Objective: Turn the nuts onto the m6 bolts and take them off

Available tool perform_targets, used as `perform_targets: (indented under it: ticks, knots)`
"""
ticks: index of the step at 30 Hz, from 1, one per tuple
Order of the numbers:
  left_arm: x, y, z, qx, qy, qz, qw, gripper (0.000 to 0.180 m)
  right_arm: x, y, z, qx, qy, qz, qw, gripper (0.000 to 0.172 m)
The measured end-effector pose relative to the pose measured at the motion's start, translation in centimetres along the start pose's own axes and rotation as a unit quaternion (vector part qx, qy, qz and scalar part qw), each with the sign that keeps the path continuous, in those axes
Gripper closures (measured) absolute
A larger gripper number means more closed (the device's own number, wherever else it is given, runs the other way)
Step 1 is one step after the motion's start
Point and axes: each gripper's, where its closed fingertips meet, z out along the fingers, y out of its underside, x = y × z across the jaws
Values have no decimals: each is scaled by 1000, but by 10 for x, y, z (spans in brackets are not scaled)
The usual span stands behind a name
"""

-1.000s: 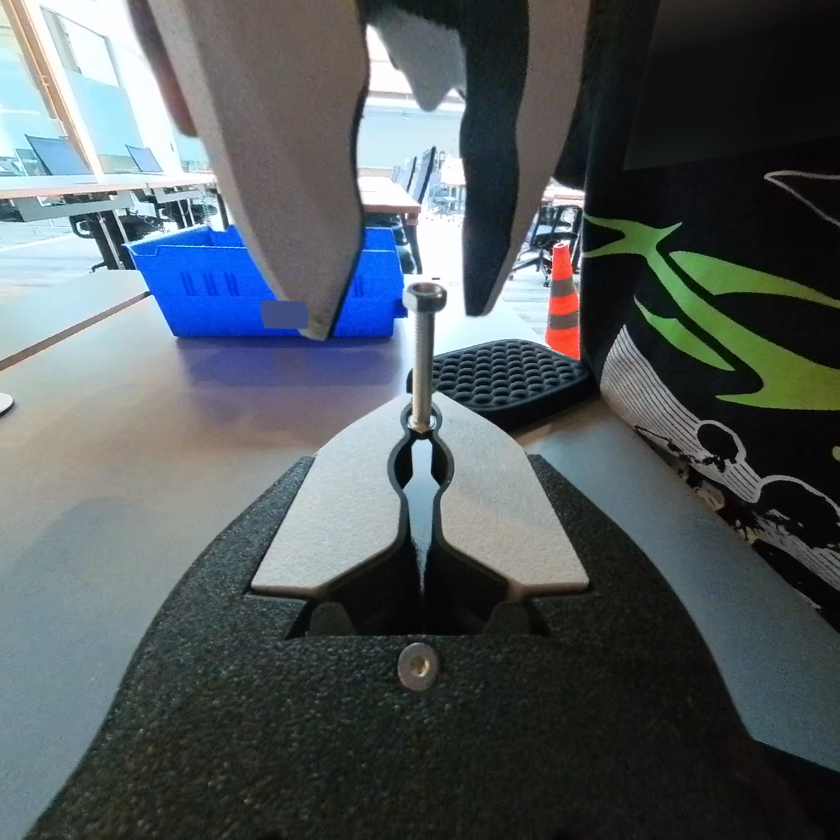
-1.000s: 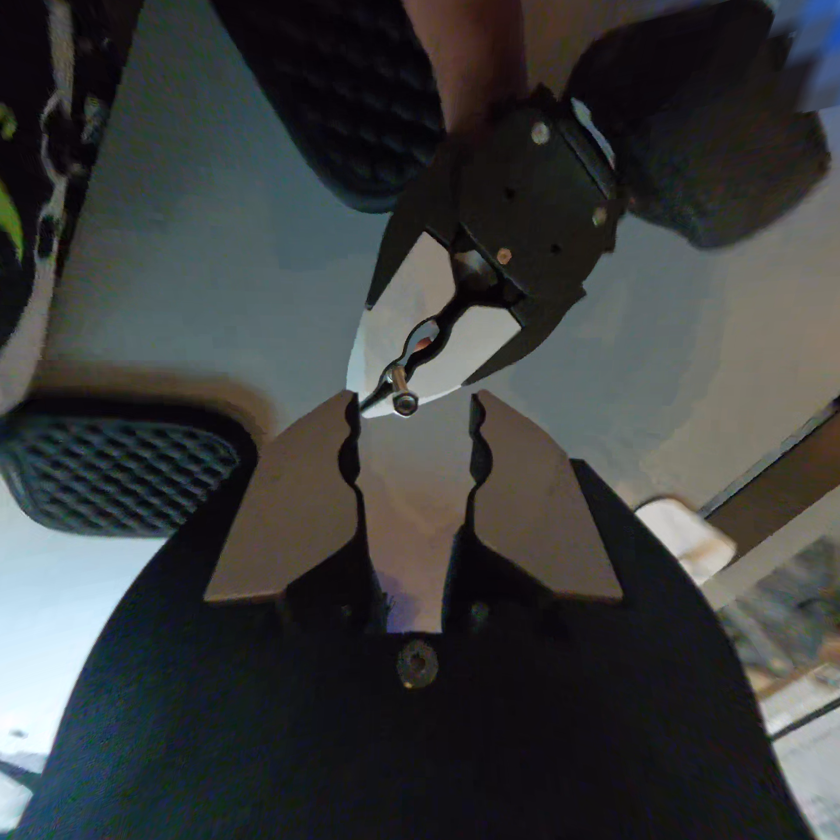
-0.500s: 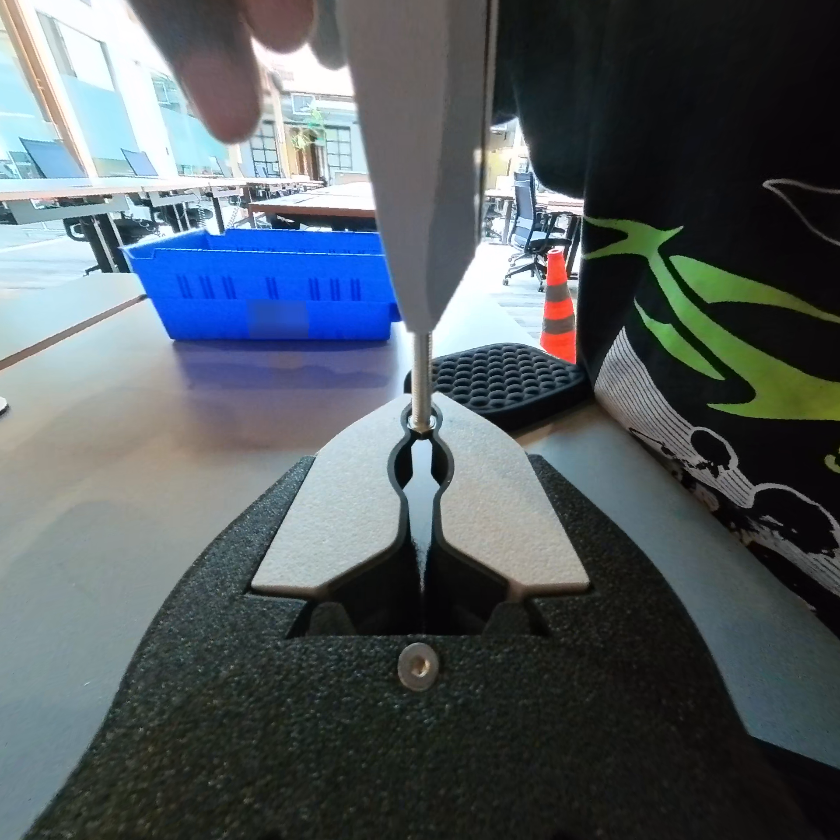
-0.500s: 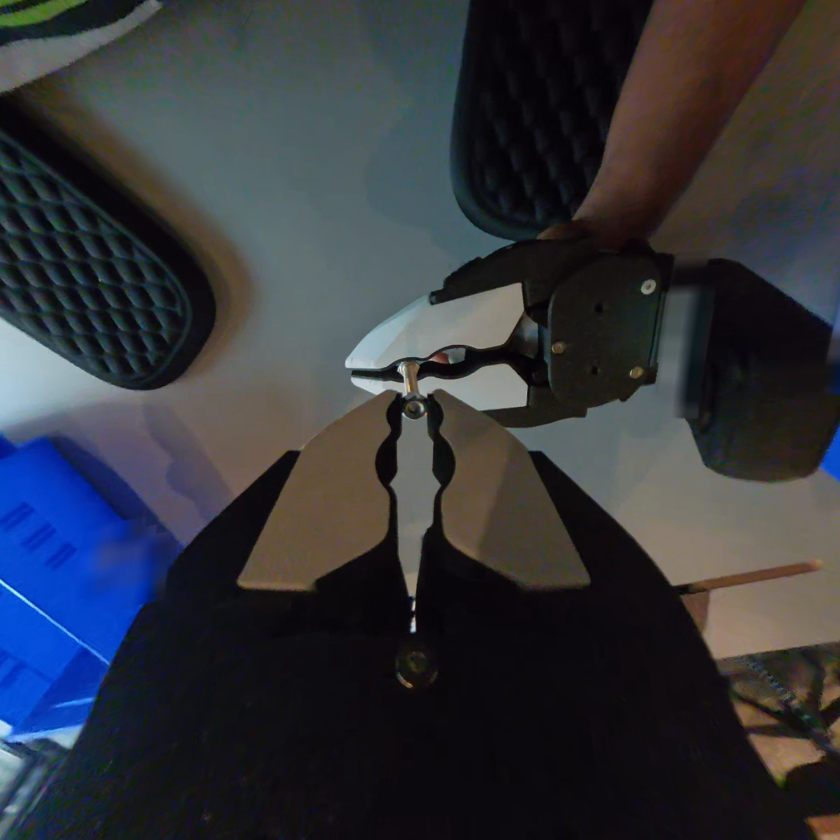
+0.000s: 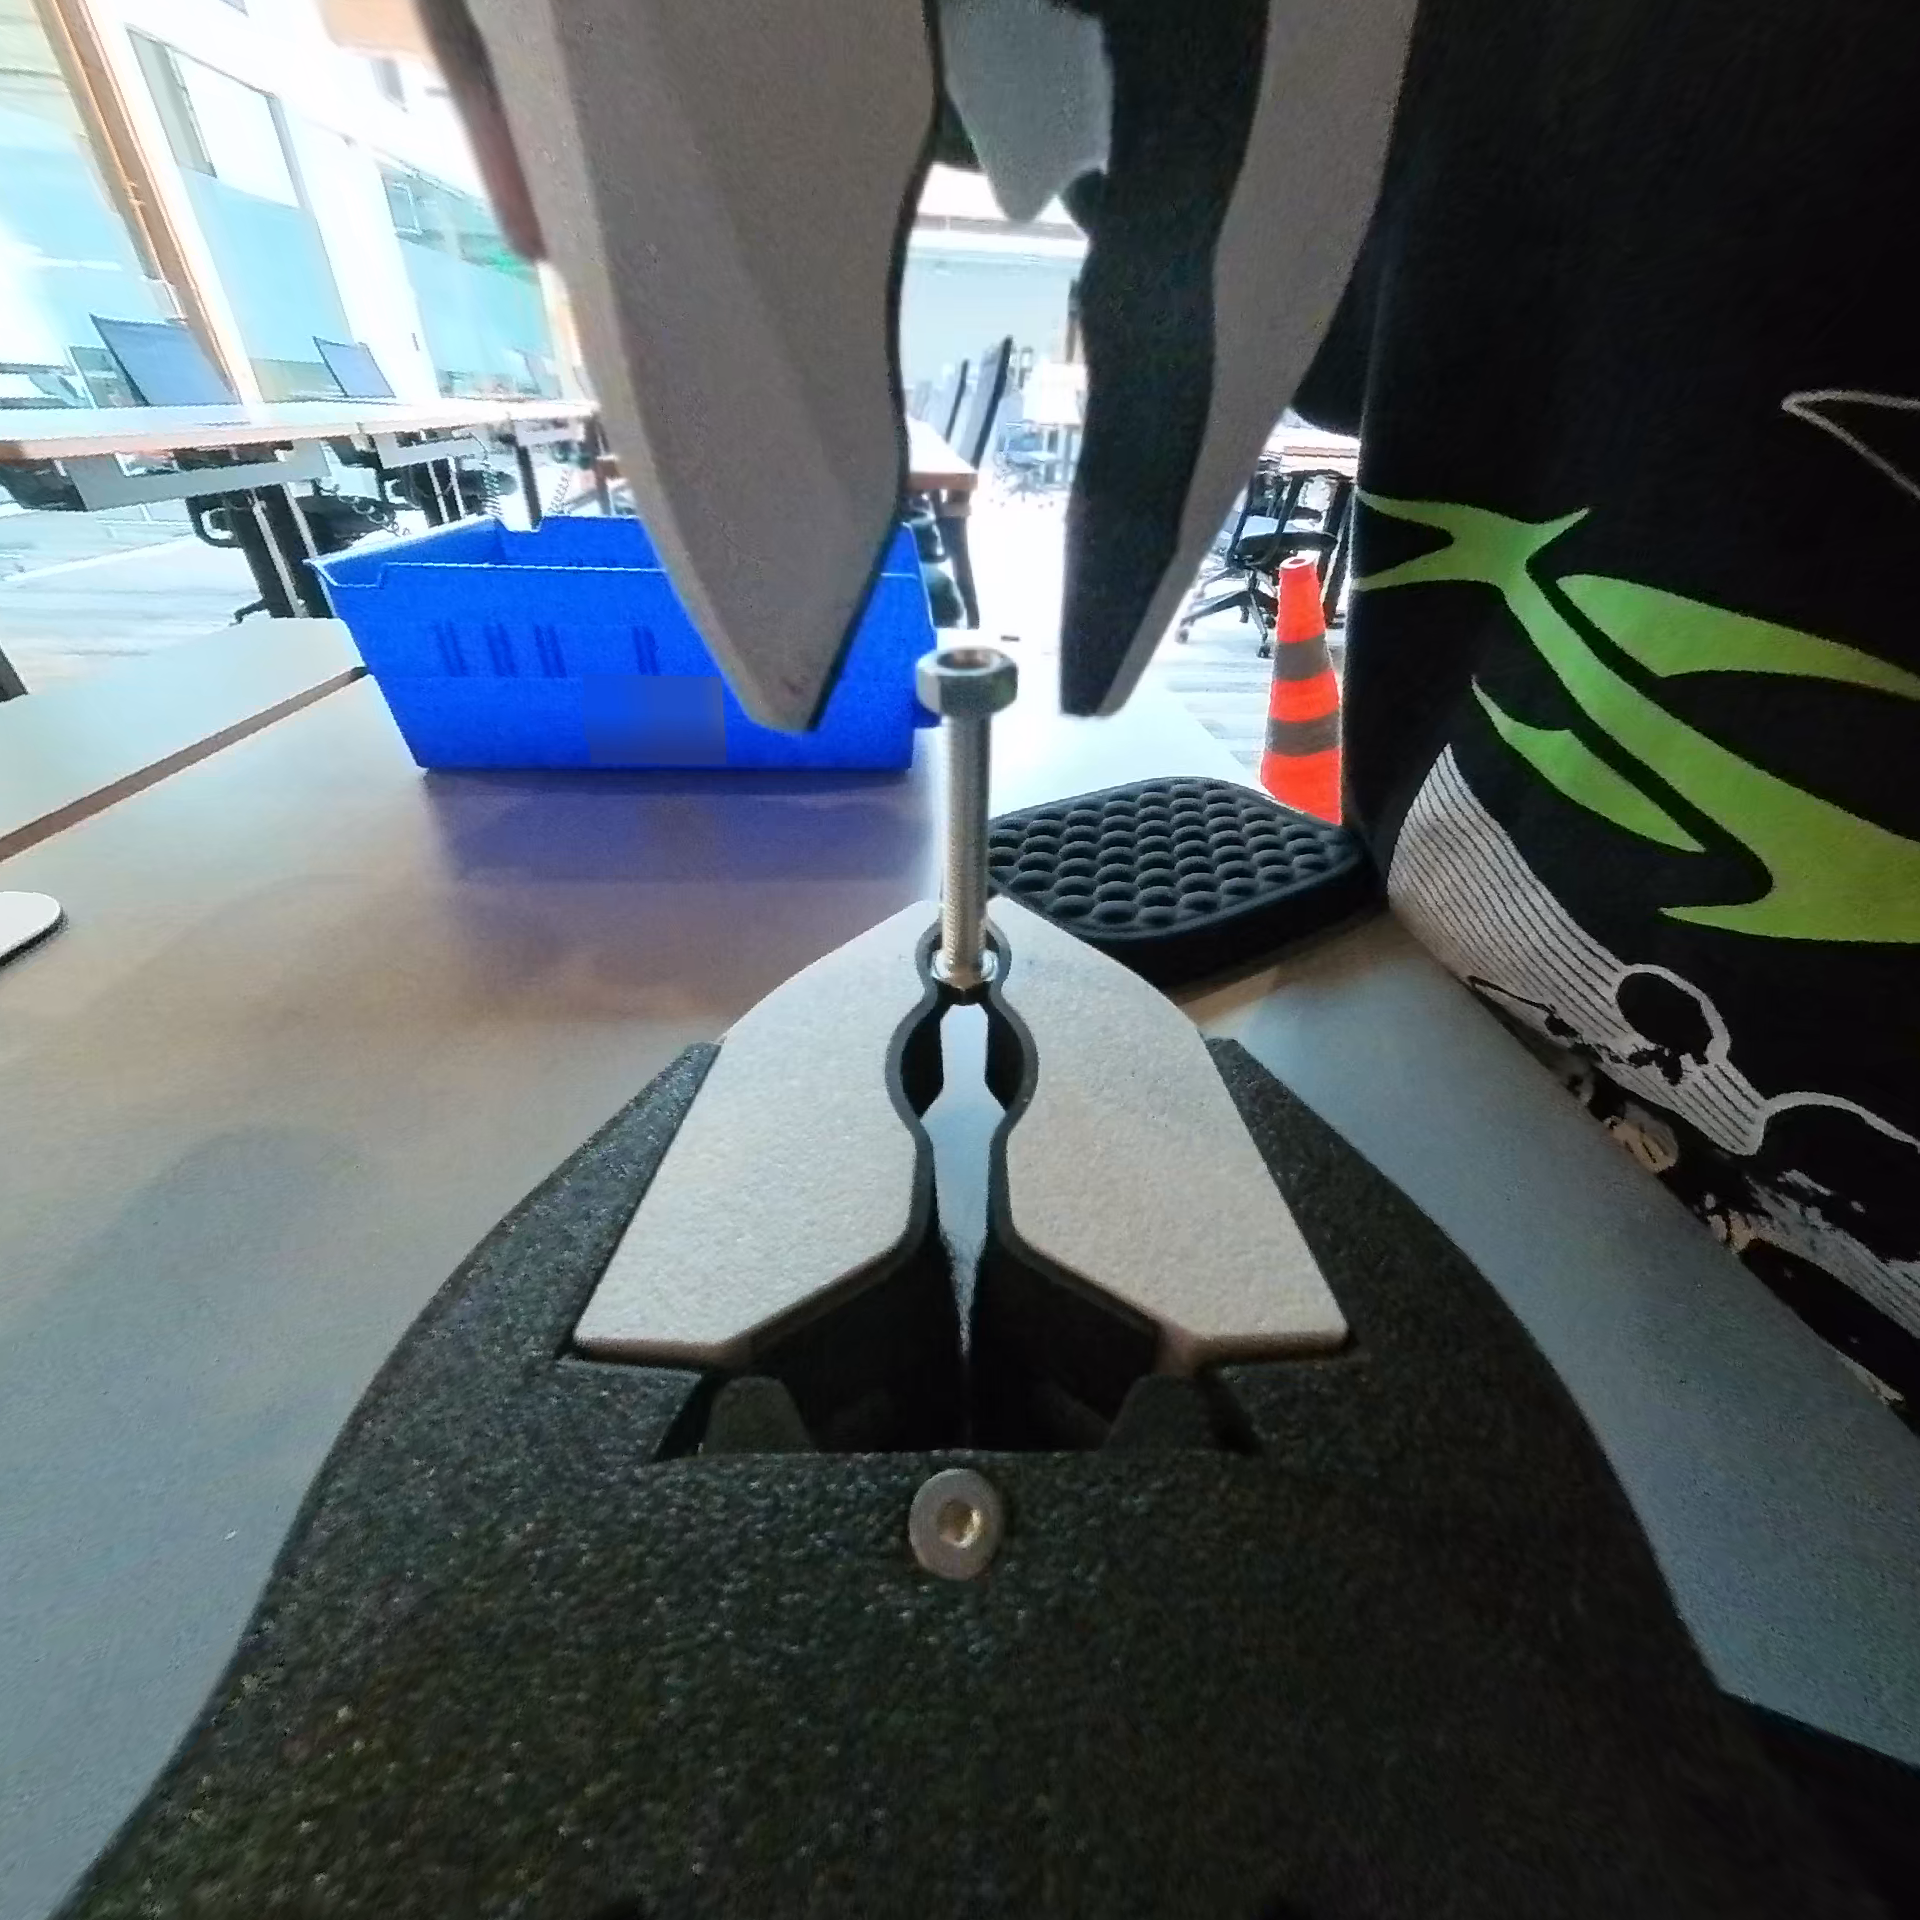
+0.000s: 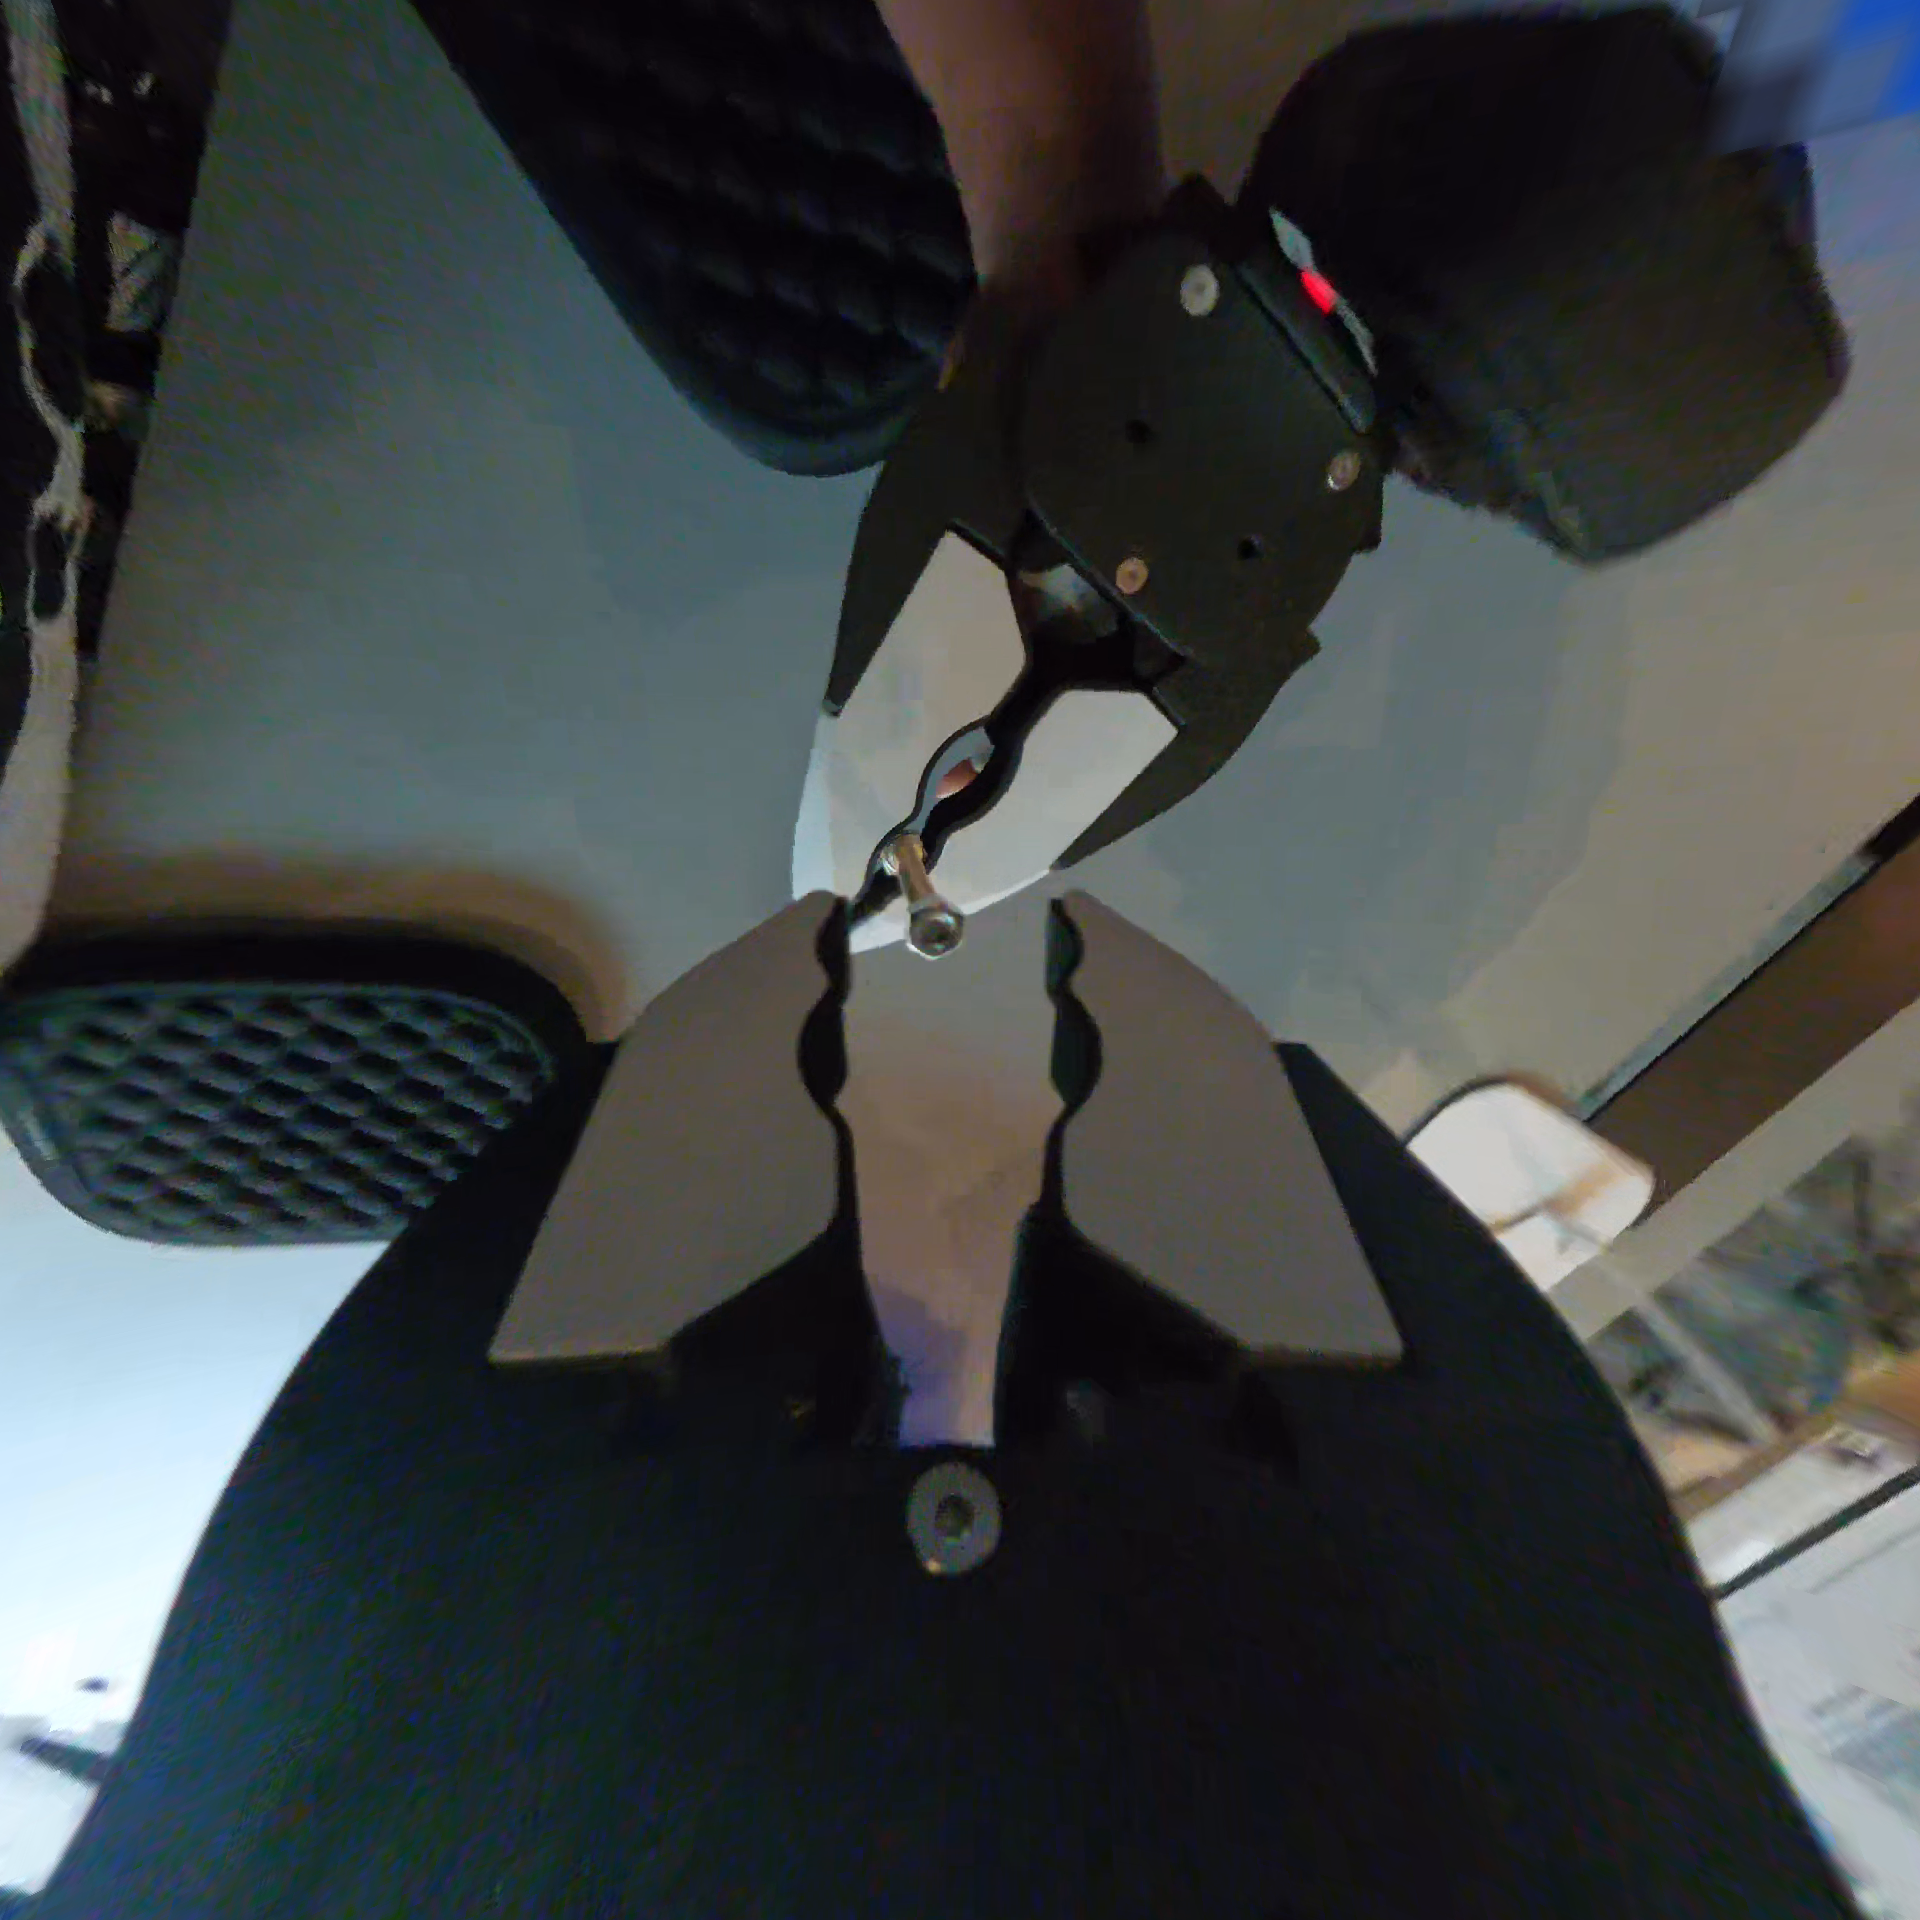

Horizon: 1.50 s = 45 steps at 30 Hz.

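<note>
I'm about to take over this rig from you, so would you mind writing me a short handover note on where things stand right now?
Left gripper: shut on the bolt, gripping its lower end so it stands upright.
Right gripper: open, fingers on either side of the bolt's top, not touching it.
Nut: sits at the very top of the bolt.
Blue bin and black mats lie on the table behind.
Done: bolt clamped, nut on the bolt.
Left: close the right fingers on the nut and turn it again; I cannot tell whether it is going on or coming off.
</note>
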Motion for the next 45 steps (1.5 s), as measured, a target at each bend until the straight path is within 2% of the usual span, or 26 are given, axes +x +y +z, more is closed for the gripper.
perform_targets:
  ticks: [2,5,7,12,16,19,21,23,25,27,30,34,36,42,45]
  knots:
    - [1,0,0,0,3,0,1000,179,-3,-3,-4,17,-27,-89,996,135]
    - [2,0,0,1,8,-1,1000,178,-5,3,-10,21,-44,-254,966,143]
    - [2,0,0,1,10,0,1000,178,-5,4,-9,27,-63,-298,952,151]
    - [3,0,-1,1,13,-1,1000,179,-7,-2,-5,42,-104,-323,940,155]
    - [2,0,-1,0,11,-2,1000,179,-2,-1,0,26,-84,-311,947,162]
    - [-1,-1,-2,6,3,-7,1000,179,1,1,-1,-1,-49,-215,975,162]
    - [-2,-1,-2,6,-1,-9,1000,178,1,2,-1,-13,-21,-102,994,162]
    - [-2,0,-2,3,-3,-6,1000,178,-2,4,-1,-18,-8,38,999,162]
    - [-1,1,-1,-3,-4,-2,1000,178,-2,5,0,-7,10,72,997,162]
    - [-1,1,-1,-1,-2,-1,1000,178,-3,2,-1,5,19,41,999,155]
    - [0,1,-1,0,2,0,1000,178,-3,-4,-7,30,16,-67,997,140]
    - [1,0,-2,2,8,-1,1000,179,-6,1,-11,34,-21,-254,966,148]
    - [2,0,-2,2,10,0,1000,178,-5,4,-8,38,-40,-309,950,153]
    - [2,0,-2,3,13,-2,1000,178,-3,-2,-2,60,-80,-329,939,161]
    - [1,-1,-3,6,11,-6,1000,179,-1,-1,-1,56,-66,-307,948,162]
